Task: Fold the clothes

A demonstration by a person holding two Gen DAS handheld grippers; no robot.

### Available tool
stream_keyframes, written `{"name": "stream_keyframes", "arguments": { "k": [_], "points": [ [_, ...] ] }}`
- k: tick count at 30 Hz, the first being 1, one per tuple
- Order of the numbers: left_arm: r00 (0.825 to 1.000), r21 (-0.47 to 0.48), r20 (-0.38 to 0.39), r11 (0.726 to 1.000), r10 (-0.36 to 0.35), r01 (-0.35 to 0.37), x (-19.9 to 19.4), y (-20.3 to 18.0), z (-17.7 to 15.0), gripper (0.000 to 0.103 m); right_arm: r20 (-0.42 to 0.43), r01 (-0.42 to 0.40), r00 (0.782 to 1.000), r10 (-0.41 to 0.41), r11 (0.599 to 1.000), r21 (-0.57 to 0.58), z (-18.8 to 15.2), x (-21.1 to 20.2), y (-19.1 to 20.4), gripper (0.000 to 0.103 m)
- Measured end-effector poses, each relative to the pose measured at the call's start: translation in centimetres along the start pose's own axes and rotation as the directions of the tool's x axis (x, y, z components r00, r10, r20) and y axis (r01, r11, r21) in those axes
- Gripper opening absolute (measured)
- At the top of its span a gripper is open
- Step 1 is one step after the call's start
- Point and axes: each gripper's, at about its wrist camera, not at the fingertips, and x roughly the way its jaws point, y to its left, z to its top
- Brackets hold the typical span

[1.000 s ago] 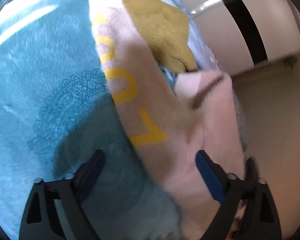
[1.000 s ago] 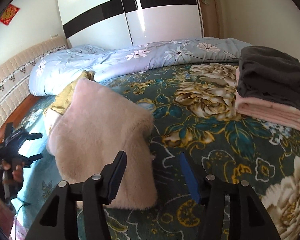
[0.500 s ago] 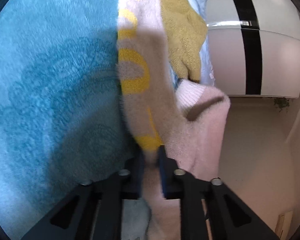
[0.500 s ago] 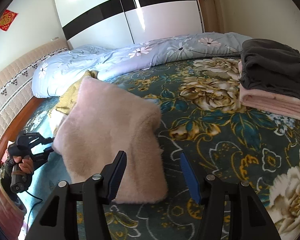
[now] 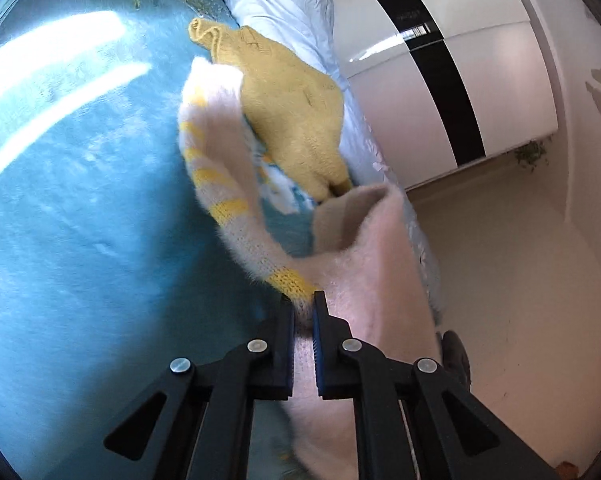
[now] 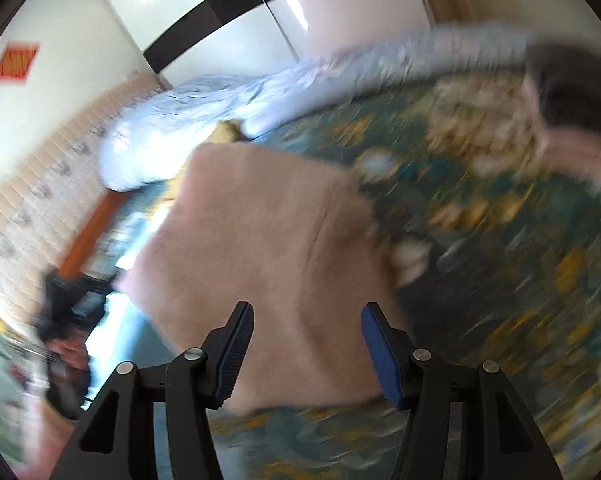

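No legible text: yellow lettering knitted into the pink sweater (image 5: 236, 184), centre frame, is folded beyond reading, and a red wall sign (image 6: 15, 61), upper left of the right wrist view, is too blurred.

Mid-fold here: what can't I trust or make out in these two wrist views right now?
- Right wrist view: motion blur smears the folded stack and the bedspread pattern.
- Right wrist view: the left gripper is a dark blur; its grip is unreadable there.
- Left wrist view: the pink sweater runs under the left gripper, hiding its lower edge.
- The right gripper is open; contact with the sweater is unclear.
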Motion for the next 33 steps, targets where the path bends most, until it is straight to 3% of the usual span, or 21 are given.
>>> {"name": "stream_keyframes", "arguments": {
  "k": [3, 6, 9, 12, 16, 21, 27, 33],
  "points": [
    [1.0, -0.026, -0.021, 0.999, -0.022, 0.021, 0.3, 1.9, -0.3, 0.008, -0.041, -0.062, 0.997, 0.07, 0.985, 0.16, -2.1, 0.8, -2.1, 0.067],
    [0.999, -0.044, -0.032, 0.998, -0.044, 0.042, 1.1, 2.6, -0.5, 0.008, -0.069, -0.01, 0.997, 0.03, 0.96, 0.278, -3.4, 1.7, -4.5, 0.073],
    [0.998, -0.049, -0.036, 0.997, -0.055, 0.054, 1.4, 2.8, -0.6, 0.008, -0.034, 0.005, 0.999, 0.008, 0.928, 0.371, -3.6, 2.5, -6.0, 0.075],
    [0.998, -0.043, -0.035, 0.998, -0.053, 0.052, 2.3, 2.8, -0.2, 0.008, 0.011, -0.035, 0.999, 0.034, 0.895, 0.446, -3.2, 4.1, -6.6, 0.077],
    [0.998, -0.045, -0.044, 0.998, -0.041, 0.039, 2.0, 3.4, -0.6, 0.008, 0.022, -0.002, 1.0, -0.008, 0.901, 0.434, -2.2, 5.5, -6.0, 0.077],
    [0.998, -0.047, -0.06, 0.999, -0.03, 0.028, 1.3, 3.9, -1.8, 0.008, 0.057, -0.042, 0.998, 0.019, 0.893, 0.448, -1.0, 5.0, -6.7, 0.077],
    [0.997, 0.014, -0.076, 1.0, -0.003, 0.004, 1.5, 2.9, -3.4, 0.008, 0.117, -0.066, 0.993, 0.015, 0.893, 0.445, 0.9, 4.0, -7.6, 0.077],
    [0.996, -0.015, -0.087, 1.0, -0.009, 0.008, 1.6, 3.6, -3.3, 0.009, 0.095, -0.073, 0.995, 0.032, 0.879, 0.471, -0.7, 3.9, -8.6, 0.077]
  ]
}}
